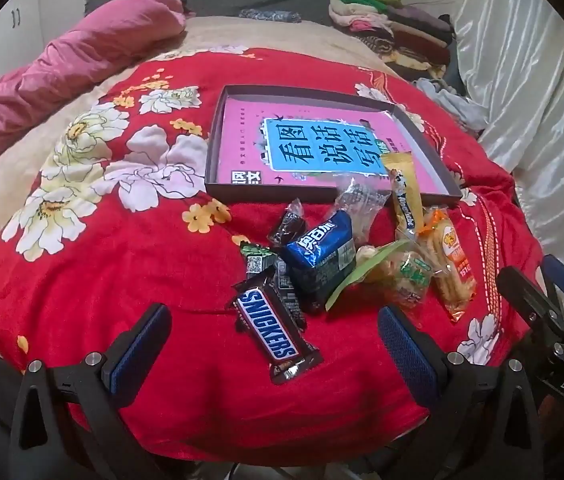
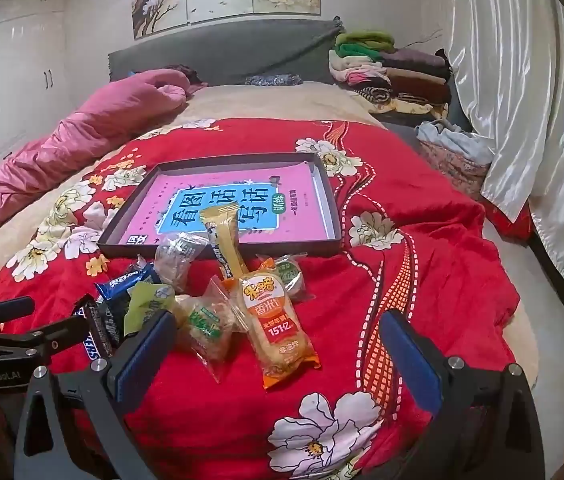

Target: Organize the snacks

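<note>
A pile of wrapped snacks lies on a red flowered blanket [image 1: 130, 264] in front of a shallow dark tray [image 1: 218, 140] that holds a pink book. In the left wrist view a Snickers bar [image 1: 272, 328] lies nearest, between the tips of my open left gripper [image 1: 274, 344], untouched. Behind it sit a blue Oreo pack [image 1: 319, 256], a green-labelled clear packet [image 1: 405, 276] and an orange rice-cracker pack [image 1: 453, 264]. A yellow stick pack [image 1: 403, 192] leans on the tray's front rim. My right gripper [image 2: 278, 348] is open and empty over the orange rice-cracker pack [image 2: 276, 328] and the clear packet [image 2: 204, 328].
A pink quilt [image 2: 82, 140] is bunched along the left of the bed. Folded clothes [image 2: 389, 72] are stacked at the far right by the grey headboard [image 2: 222, 48]. Shiny white curtains [image 2: 521, 100] hang on the right. The right gripper's body [image 1: 553, 320] shows at the left view's right edge.
</note>
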`<action>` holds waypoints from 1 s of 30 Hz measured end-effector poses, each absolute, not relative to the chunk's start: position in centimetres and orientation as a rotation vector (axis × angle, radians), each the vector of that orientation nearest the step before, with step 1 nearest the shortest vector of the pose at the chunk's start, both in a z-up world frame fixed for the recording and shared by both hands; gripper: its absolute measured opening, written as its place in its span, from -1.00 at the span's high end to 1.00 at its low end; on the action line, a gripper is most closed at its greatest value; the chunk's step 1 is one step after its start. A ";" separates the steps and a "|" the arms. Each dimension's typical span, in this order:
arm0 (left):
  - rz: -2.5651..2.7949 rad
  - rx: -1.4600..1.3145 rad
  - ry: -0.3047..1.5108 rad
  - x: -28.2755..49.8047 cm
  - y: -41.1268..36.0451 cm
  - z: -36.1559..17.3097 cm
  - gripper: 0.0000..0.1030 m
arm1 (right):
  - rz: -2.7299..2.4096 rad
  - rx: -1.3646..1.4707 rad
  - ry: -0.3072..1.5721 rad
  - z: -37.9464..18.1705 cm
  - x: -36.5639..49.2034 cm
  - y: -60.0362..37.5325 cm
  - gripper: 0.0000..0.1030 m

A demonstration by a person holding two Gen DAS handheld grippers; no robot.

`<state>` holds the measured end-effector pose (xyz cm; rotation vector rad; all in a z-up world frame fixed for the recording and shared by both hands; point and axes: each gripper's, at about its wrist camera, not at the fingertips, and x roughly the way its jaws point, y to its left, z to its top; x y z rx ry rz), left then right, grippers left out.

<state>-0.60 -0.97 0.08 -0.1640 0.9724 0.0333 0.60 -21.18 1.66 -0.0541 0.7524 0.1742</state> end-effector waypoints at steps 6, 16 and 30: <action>0.026 -0.159 0.972 -0.7 -1.1 0.1 -1.00 | 0.175 -0.054 0.753 1.7 0.5 -21.2 -0.99; 0.029 -0.149 0.960 -0.7 -1.4 0.3 -1.00 | 0.175 -0.055 0.750 1.7 0.5 -21.2 -0.99; 0.024 -0.147 0.956 -0.7 -1.4 0.5 -1.00 | 0.173 -0.051 0.752 1.7 0.5 -21.2 -0.99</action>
